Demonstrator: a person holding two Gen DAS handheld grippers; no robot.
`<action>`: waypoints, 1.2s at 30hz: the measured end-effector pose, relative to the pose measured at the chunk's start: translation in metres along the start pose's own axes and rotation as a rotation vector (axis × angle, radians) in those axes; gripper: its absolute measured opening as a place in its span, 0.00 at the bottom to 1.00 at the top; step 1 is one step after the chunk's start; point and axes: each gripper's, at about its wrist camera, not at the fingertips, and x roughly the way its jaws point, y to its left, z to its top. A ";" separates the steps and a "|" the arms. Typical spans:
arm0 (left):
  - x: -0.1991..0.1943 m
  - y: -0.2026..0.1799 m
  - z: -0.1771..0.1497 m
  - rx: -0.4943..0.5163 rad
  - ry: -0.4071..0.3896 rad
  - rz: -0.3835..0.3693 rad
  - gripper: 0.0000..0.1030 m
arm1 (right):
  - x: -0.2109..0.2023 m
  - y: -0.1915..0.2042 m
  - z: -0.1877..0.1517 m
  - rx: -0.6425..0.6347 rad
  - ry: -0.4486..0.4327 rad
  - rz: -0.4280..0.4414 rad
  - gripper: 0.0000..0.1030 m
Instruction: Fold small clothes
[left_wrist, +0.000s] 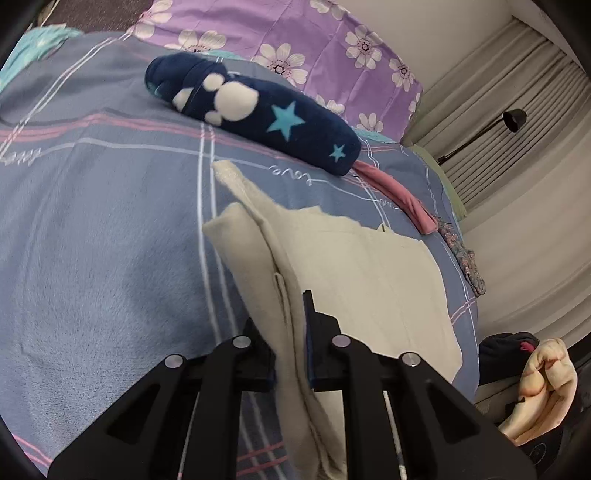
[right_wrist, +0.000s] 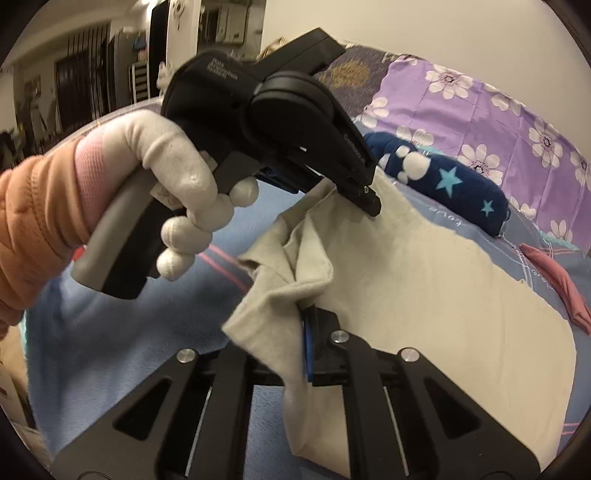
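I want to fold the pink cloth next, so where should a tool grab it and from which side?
Probably take the pink cloth by its loose free end, coming from the bed's open edge. Its other end is tucked under the navy roll, so pulling there would likely drag the roll. Both tools are busy with the cream garment now.

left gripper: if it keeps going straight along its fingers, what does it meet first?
The left gripper is already shut on the cream garment, so more of that cloth comes first. Beyond it lies the blue plaid bedspread, then probably the navy star-print fleece; depth is unclear.
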 end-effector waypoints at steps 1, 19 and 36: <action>0.000 -0.006 0.003 0.004 -0.003 0.004 0.11 | -0.008 -0.007 0.002 0.021 -0.018 -0.001 0.05; 0.079 -0.188 0.022 0.171 0.000 -0.013 0.11 | -0.117 -0.196 -0.081 0.547 -0.145 0.104 0.04; 0.198 -0.279 0.000 0.289 0.158 0.004 0.11 | -0.147 -0.269 -0.176 0.784 -0.149 0.082 0.04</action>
